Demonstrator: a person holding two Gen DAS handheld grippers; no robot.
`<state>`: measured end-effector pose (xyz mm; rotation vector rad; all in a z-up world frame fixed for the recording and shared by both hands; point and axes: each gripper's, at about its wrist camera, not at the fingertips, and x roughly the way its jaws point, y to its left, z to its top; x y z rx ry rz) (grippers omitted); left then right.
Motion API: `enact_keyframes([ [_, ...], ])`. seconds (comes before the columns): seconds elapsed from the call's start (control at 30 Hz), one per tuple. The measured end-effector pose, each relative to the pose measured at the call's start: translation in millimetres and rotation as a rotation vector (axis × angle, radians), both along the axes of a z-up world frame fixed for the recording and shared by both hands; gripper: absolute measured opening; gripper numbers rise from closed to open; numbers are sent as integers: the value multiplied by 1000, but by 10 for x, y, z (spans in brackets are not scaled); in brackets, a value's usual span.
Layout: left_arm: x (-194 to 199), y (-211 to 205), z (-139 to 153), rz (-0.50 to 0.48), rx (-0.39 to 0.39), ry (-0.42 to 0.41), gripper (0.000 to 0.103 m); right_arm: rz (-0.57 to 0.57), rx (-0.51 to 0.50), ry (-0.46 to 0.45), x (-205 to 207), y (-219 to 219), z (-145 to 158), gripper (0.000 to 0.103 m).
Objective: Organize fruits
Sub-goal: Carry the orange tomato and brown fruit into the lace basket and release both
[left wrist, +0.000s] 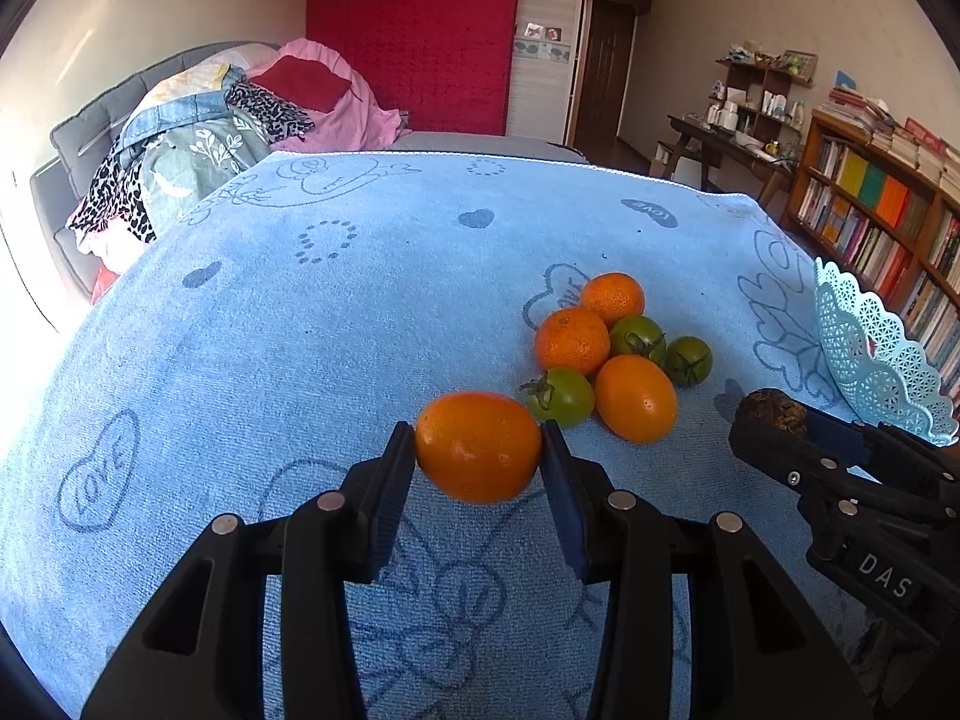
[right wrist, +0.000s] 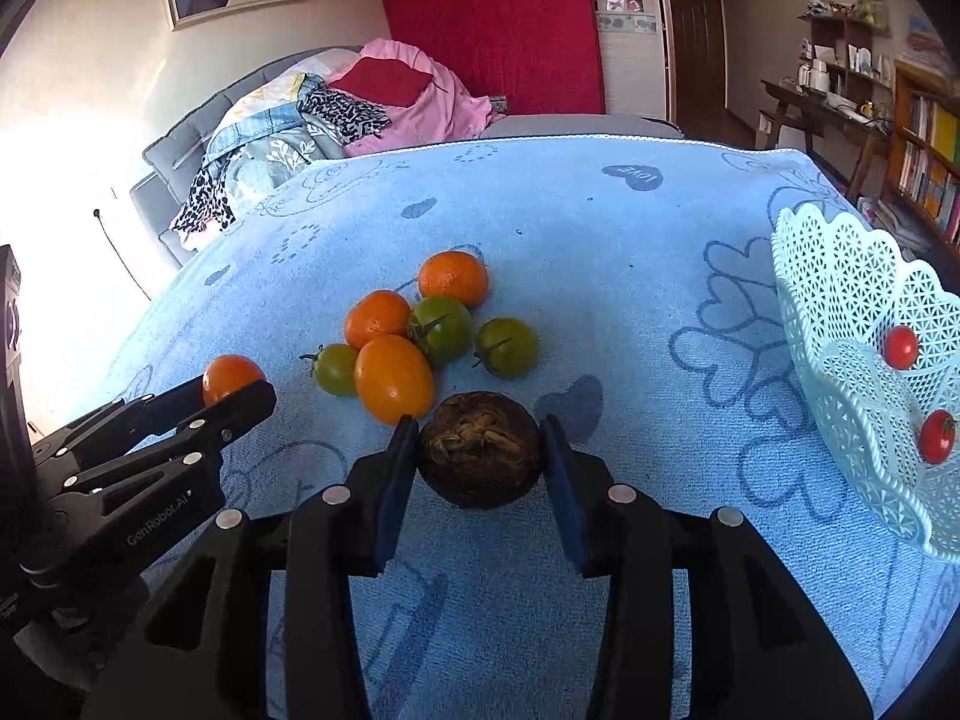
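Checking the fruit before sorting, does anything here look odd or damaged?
Yes: the dark brown, rough-skinned round fruit between the right gripper's pads looks withered, unlike the smooth orange and green fruit. Nothing looks spilled.

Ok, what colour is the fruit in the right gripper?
Dark brown, rough-skinned fruit, clamped in the right gripper; clearest in the right wrist view.

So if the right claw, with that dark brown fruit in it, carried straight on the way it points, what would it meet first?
Probably the fruit cluster: just beyond the right claw and its dark brown fruit lies the oval orange fruit, slightly left of the line. Dead ahead, perhaps bare blue towel; depth is unclear.
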<state>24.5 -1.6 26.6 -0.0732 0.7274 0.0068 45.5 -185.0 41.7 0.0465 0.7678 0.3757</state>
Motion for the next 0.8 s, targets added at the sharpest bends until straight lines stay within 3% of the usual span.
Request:
enact_keyframes([
  [0.5,-51,-46,449,30,64,-115,43,-129,108,-156,-264,-559,584,43],
  [0.8,-7,-414,815,-39,109,-209,43,-217,149,-234,-338,-907,823,43],
])
